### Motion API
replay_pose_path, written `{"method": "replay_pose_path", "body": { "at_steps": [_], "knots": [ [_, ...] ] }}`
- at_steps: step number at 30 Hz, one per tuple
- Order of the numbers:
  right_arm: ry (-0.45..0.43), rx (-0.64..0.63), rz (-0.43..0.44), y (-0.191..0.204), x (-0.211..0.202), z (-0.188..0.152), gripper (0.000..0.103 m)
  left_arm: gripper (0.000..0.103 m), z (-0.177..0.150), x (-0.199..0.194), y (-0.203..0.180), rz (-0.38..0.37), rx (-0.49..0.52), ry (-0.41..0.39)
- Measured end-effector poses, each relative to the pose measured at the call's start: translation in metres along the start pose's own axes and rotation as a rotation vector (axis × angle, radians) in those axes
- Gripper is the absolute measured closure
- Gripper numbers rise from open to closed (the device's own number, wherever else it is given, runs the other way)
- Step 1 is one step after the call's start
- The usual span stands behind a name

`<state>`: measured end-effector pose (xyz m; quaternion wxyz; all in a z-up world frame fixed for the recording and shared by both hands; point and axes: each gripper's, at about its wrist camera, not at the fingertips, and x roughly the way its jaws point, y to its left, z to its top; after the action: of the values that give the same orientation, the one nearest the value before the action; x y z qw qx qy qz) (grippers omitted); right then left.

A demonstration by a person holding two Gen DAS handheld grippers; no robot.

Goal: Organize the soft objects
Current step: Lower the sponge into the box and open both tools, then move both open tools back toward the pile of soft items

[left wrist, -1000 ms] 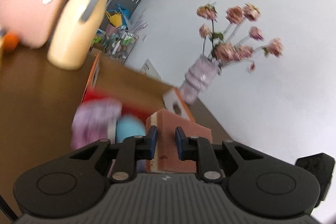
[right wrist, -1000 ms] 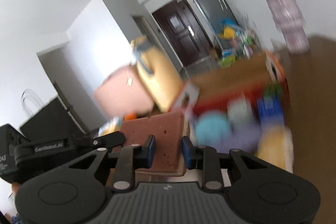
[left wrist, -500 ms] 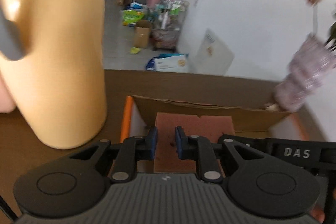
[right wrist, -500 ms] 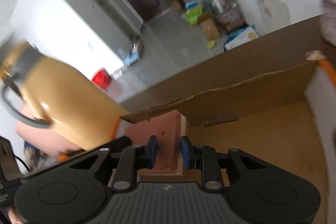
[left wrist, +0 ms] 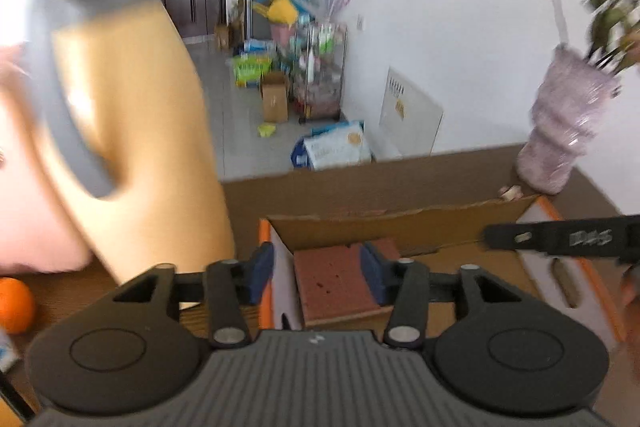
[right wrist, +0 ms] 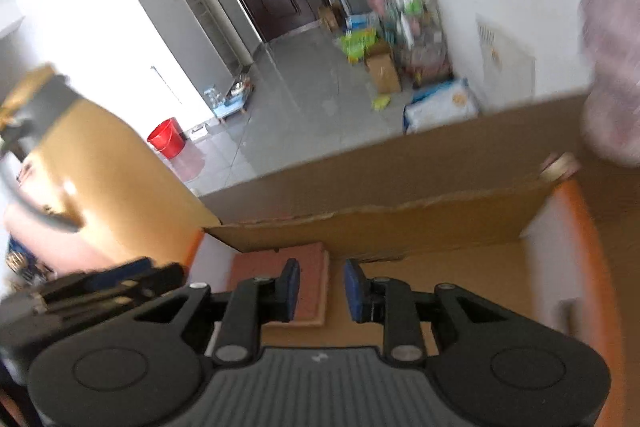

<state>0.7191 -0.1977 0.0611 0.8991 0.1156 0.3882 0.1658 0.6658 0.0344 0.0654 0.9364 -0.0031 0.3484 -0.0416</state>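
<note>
Step in hand: placing. The reddish-brown sponge block lies flat on the floor of the cardboard box, in the near-left corner against the white-and-orange side wall; judged as just set down.
Left gripper: fingers apart, one blue pad on each side of the sponge; the right pad is just beside its edge, the left pad stands outside the box wall. No clamping visible.
Right gripper: fingers apart with empty space between them, poised over the right edge of the sponge; holds nothing.
Task thing location: sponge inside the box, lying level, not tilted.
Next move (judgement): lift both grippers straight up and clear of the box, then fetch the next soft object. The lift must clear the wall top before any sideways travel.
Edges: the torn back flap of the box stands just behind the sponge; the orange-trimmed side wall runs between the left gripper's fingers.
Obstacles: a tall yellow jug with a grey handle stands just outside the box on the left, close; a pink bag behind it; an orange on the tabletop. A purple vase sits past the far right corner.
Open room: the box floor to the right of the sponge is bare; upward is free.
Image quality: motion blur on the jug and vase.
</note>
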Motion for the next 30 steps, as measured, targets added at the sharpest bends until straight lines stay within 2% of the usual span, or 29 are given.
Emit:
{"method": "replay_pose_path", "body": {
  "at_steps": [1,2,3,6,7,9,11,15,20,22,24,26,30],
  "knots": [
    [-0.027,-0.023,-0.020,-0.001,-0.023,0.000,0.076,0.039,0.000,-0.020,0.001,0.000,0.003,-0.027],
    [-0.057,-0.046,-0.039,-0.002,-0.048,-0.001,0.069,0.032,-0.002,-0.041,0.002,0.006,0.005,-0.056],
    [-0.083,-0.060,-0.054,-0.003,-0.073,-0.005,0.061,0.031,-0.006,-0.060,0.005,0.017,0.002,-0.085],
    [-0.132,-0.091,-0.091,-0.011,-0.140,-0.026,0.051,0.026,-0.023,-0.112,0.006,0.069,0.008,-0.143],
    [-0.149,-0.103,-0.103,-0.013,-0.159,-0.034,0.048,0.020,-0.030,-0.127,0.005,0.079,0.021,-0.162],
    [-0.193,-0.133,-0.145,-0.014,-0.189,-0.053,0.036,0.015,-0.047,-0.158,-0.001,0.105,0.044,-0.221],
    [-0.246,-0.157,-0.180,-0.014,-0.215,-0.073,0.033,0.015,-0.062,-0.185,-0.009,0.122,0.058,-0.271],
    [-0.292,-0.160,-0.180,-0.007,-0.251,-0.104,0.031,0.014,-0.078,-0.220,-0.019,0.109,0.048,-0.301],
    [-0.381,-0.216,-0.183,0.007,-0.287,-0.144,0.030,0.013,-0.115,-0.264,-0.021,0.100,0.014,-0.358],
    [-0.467,-0.237,-0.188,0.006,-0.303,-0.172,0.029,0.007,-0.140,-0.280,-0.022,0.113,-0.010,-0.398],
    [-0.539,-0.252,-0.205,0.002,-0.317,-0.206,0.028,0.006,-0.170,-0.290,-0.019,0.092,-0.057,-0.433],
    [-0.586,-0.265,-0.220,-0.003,-0.328,-0.244,0.028,0.006,-0.202,-0.297,-0.020,0.093,-0.074,-0.417],
    [-0.596,-0.265,-0.228,-0.013,-0.340,-0.317,0.027,0.006,-0.277,-0.319,-0.037,0.118,-0.010,-0.454]
  ]
}}
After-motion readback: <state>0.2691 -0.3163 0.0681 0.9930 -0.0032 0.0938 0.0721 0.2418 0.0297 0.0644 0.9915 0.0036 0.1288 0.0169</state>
